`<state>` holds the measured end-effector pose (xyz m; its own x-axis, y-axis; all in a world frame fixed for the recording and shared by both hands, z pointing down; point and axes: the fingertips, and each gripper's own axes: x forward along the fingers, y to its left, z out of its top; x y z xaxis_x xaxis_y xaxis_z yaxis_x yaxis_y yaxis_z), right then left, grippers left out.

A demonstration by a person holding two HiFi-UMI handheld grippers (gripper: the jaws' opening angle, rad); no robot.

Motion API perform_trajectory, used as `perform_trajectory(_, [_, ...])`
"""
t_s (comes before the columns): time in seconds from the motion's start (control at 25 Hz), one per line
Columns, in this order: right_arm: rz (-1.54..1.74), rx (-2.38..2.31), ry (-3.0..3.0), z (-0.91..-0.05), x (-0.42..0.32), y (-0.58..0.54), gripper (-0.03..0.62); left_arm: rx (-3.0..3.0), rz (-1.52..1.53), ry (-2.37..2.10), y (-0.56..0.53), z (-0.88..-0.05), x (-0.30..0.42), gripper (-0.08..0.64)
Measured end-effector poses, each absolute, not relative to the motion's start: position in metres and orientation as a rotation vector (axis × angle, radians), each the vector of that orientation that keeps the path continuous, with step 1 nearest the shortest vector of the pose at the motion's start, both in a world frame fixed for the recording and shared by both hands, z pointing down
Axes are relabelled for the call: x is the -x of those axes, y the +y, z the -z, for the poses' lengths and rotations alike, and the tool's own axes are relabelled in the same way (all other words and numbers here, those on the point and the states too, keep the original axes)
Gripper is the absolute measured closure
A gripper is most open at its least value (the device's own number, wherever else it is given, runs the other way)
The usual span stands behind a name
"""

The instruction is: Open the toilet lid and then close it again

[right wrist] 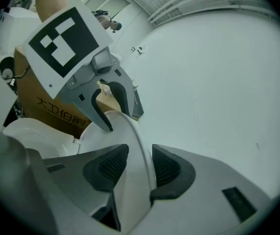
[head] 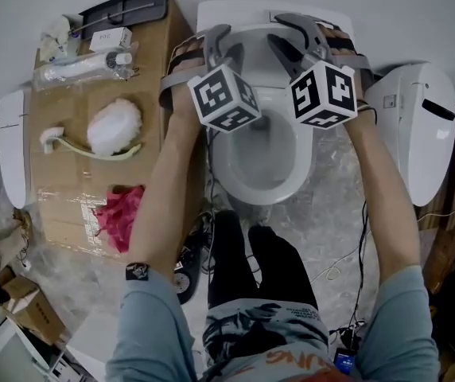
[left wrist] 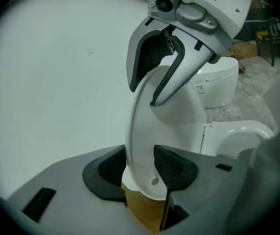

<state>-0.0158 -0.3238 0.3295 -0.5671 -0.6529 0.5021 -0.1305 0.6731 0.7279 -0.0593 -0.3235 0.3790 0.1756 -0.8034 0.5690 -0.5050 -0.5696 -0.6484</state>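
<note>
Head view: white toilet (head: 235,185) sits centre against the wall, bowl exposed, the person's legs in black trousers just below it. Left of it a cardboard box (head: 68,197) with clear film over the top carries the clutter. Right of it is a second white toilet seat unit (head: 418,126). Lid (left wrist: 145,131) is up, roughly upright at the back of the bowl, near the wall. Both tongs are at its top edge, one toward each side. Left tongs (left wrist: 140,166): pads apart, lid rim runs between them, close to both, not visibly squeezed. Right tongs (right wrist: 139,166): pads apart too, lid rim between them, thin gap showing at the wall-side pad. Each gripper view also shows the other tongs astride the same rim further along. On the box: white fluffy brush (head: 114,126) midway, pink cloth (head: 122,213) near the front edge, small bottles and packets at the back, too small to identify.
</note>
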Motion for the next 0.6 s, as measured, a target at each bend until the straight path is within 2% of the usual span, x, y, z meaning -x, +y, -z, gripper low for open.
perform_trajectory(0.2, [0.819, -0.591, -2.052, -0.333, 0.016, -0.330, 0.413, 2.167, 1.330, 1.287, -0.328, -0.380, 0.059, 0.365])
perform_trajectory(0.6, [0.819, -0.551, -2.084, -0.325, 0.013, -0.284, 0.439, 2.133, 1.286, 1.282, -0.287, -0.374, 0.058, 0.370])
